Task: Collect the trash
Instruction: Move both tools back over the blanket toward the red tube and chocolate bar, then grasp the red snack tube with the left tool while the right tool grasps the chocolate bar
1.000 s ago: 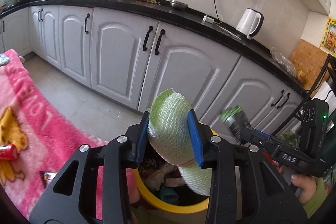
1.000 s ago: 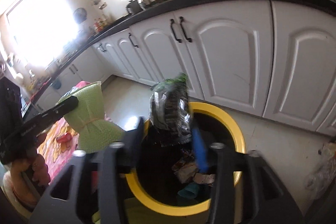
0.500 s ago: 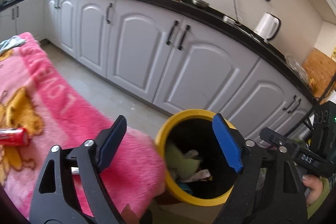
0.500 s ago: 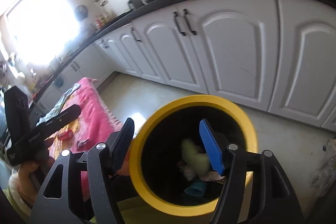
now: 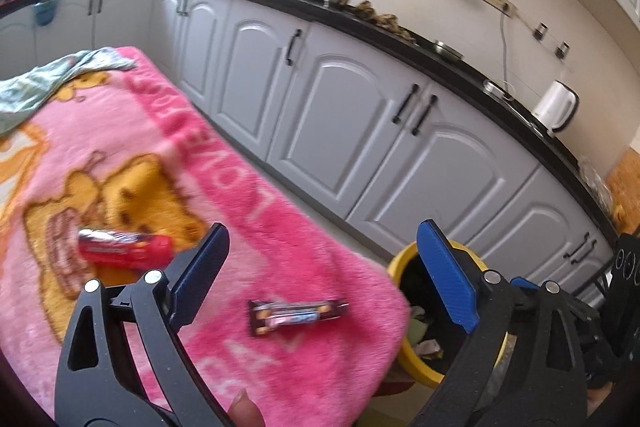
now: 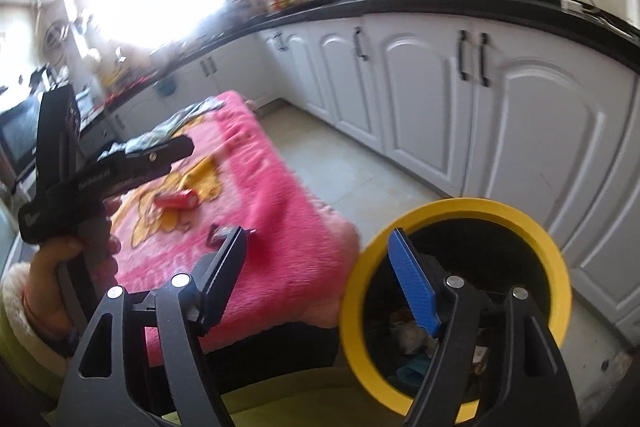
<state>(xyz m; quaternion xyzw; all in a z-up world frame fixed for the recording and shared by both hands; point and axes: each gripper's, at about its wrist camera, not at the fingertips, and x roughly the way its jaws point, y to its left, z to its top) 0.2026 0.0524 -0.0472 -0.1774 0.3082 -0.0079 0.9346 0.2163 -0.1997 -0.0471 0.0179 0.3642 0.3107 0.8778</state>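
**Kitchen, pink blanket, both grippers wide and holding nothing**

White kitchen cabinets [image 5: 360, 131] under a black countertop [image 5: 460, 67], curving along the back; white kettle [image 5: 556, 107] at its far right, utensils hung on the wall above. Nearer, a pink cartoon-print blanket [image 5: 180, 147] spread over a raised surface, with a pale green cloth [image 5: 48, 79] bunched at its far corner.

Left gripper [image 5: 320, 279] spread wide, nothing between the blue pads, poised above the blanket's near corner. Dark snack wrapper [image 5: 296, 315] lying flat on the blanket, seen between the two fingers. Red snack packet [image 5: 124, 247] farther left on the yellow cartoon figure, well apart from the wrapper.

Yellow-rimmed trash bin [image 6: 560, 259] standing on the tiled floor just beside the blanket's corner, crumpled scraps visible inside its dark interior. Right gripper [image 6: 324, 275] likewise wide apart and holding nothing, its right finger in front of the bin's mouth, its left one over the blanket edge. Left gripper also visible from the side in the right wrist view, gripped by a hand [image 6: 56, 267] in a fleece cuff.
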